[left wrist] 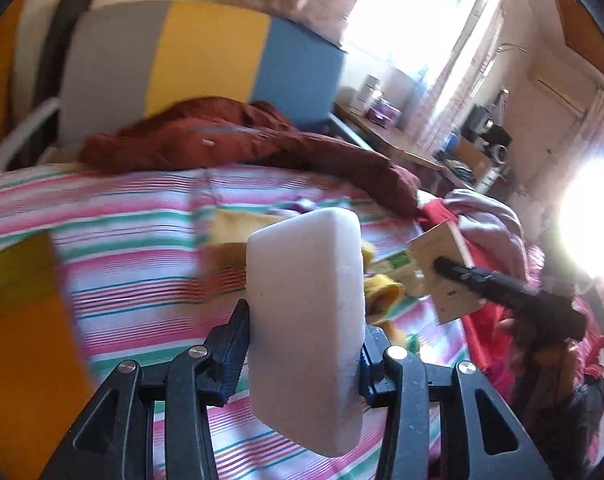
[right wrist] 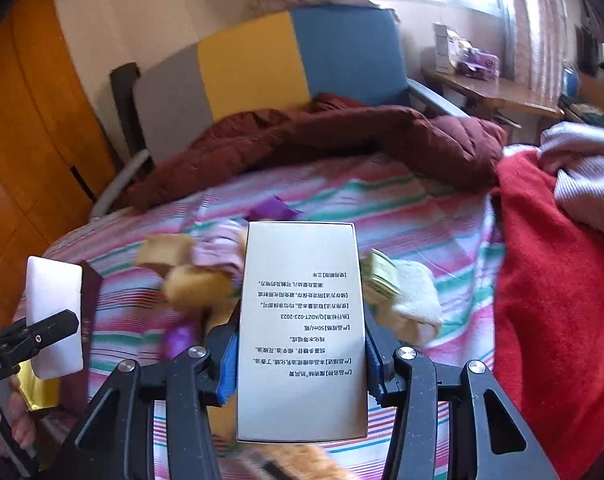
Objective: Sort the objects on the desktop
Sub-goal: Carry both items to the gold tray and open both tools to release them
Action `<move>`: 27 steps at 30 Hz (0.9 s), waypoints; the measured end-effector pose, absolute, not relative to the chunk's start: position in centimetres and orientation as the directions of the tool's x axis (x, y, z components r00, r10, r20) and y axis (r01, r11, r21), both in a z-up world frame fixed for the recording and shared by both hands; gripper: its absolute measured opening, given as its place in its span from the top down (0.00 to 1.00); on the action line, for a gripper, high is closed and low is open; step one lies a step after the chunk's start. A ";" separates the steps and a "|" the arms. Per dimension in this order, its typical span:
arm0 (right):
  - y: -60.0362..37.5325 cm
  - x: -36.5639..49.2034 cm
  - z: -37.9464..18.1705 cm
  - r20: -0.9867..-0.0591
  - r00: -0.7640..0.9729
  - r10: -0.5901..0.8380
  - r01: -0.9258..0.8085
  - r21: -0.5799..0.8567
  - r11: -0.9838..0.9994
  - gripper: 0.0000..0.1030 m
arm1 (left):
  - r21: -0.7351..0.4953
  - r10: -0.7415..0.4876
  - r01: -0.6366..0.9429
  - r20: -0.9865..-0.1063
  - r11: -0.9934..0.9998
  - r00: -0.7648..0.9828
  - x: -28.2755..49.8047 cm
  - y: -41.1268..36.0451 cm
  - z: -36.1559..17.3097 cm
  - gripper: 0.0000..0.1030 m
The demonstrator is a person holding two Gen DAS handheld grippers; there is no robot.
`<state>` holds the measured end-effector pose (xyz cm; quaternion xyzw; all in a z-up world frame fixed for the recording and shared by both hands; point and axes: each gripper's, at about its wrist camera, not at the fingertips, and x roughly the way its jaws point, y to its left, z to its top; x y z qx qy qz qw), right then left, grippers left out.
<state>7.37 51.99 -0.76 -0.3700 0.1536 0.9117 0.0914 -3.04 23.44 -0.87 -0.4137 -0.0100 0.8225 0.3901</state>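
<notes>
a: your left gripper [left wrist: 304,354] is pinching the white block [left wrist: 304,320] low on its two long edges, clear of the bed. it looks light and a little spongy, like foam or soap; i can't tell which. if it's soap it could slide, so keep the pads flat on those edges.

b: and the right one?

a: your right gripper [right wrist: 302,364] is clamped on the printed carton [right wrist: 302,328], pads on its narrow sides near the lower half. thin card, probably light, and it'll dent if you squeeze harder. hold it by the edges, where it's stiffest.

b: what's under you?

a: a striped bedsheet [right wrist: 382,208], soft and uneven, so things set down may tip. a few small objects [right wrist: 189,280] lie blurred on it. a maroon jacket [right wrist: 342,136] lies behind, a red cloth [right wrist: 550,280] at the right, a colour-blocked chair [right wrist: 261,64] beyond, and a desk [right wrist: 494,92] by the bright window.
</notes>
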 end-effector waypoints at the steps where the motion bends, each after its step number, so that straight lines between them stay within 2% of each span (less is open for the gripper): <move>1: 51.1 7.0 -0.2 -0.698 -0.715 0.038 -0.257 0.212 -0.943 0.52 | -0.332 0.638 -0.620 -0.673 -0.712 -0.373 -3.1 22.2 -0.7 0.56; 7: 42.8 4.2 2.8 -0.686 -0.720 -0.106 -0.055 0.208 -0.977 0.52 | -0.303 0.541 -0.487 -0.690 -0.819 -0.481 -3.8 13.9 -0.8 0.56; 13: 32.1 0.9 2.5 -0.705 -0.652 -0.278 0.147 0.242 -0.959 0.52 | -0.246 0.389 -0.313 -0.721 -0.917 -0.573 -3.5 5.4 -2.0 0.55; 20: 19.9 -2.2 -1.0 -0.748 -0.510 -0.425 0.312 0.299 -0.902 0.52 | -0.171 0.226 -0.147 -0.760 -0.974 -0.609 -2.2 -1.5 -4.5 0.54; 27: 12.8 -4.6 -5.9 -0.807 -0.374 -0.458 0.331 0.345 -0.878 0.51 | -0.135 0.141 -0.056 -0.784 -0.989 -0.605 -1.1 -4.9 -6.2 0.46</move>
